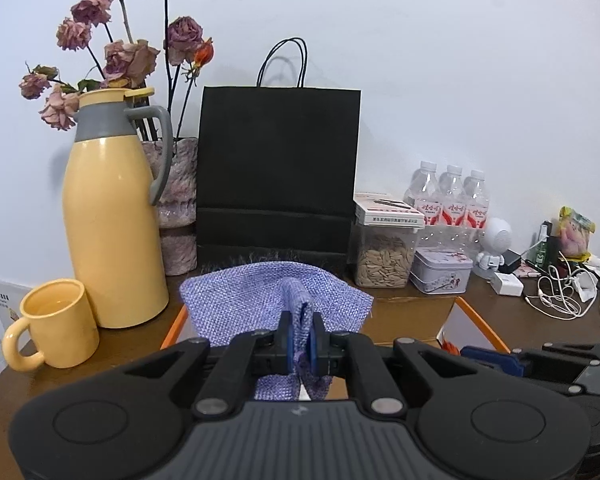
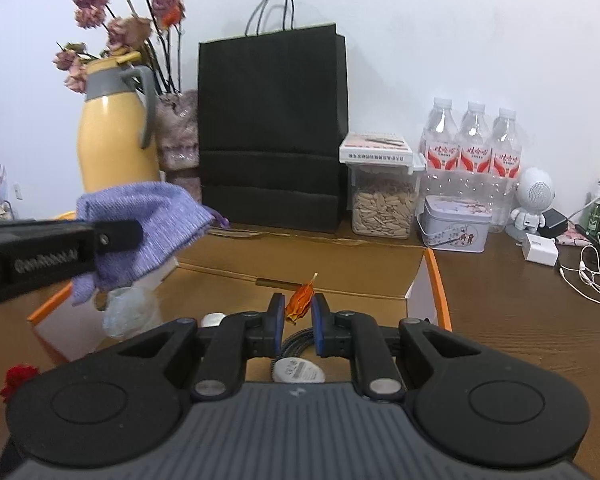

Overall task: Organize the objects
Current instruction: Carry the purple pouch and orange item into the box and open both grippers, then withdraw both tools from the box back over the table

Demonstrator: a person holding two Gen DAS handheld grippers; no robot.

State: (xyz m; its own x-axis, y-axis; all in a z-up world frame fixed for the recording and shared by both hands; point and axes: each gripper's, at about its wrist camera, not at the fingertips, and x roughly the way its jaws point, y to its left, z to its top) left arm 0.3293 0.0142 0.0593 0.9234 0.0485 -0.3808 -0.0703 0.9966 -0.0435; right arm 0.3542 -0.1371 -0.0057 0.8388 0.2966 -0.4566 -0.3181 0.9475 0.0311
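Pinching a fold of purple woven cloth in my left gripper, held up over the open cardboard box by the yellow thermos. Right gripper clamped on a small orange dried flower, above the same box.

Cardboard box interior mostly hidden behind gripper bodies. Round white item in it half covered, label unreadable. Purple cloth blocks black bag bottom edge. Vase mostly behind yellow thermos. Far-right cable clutter too small to sort. Red thing near left, blurred.
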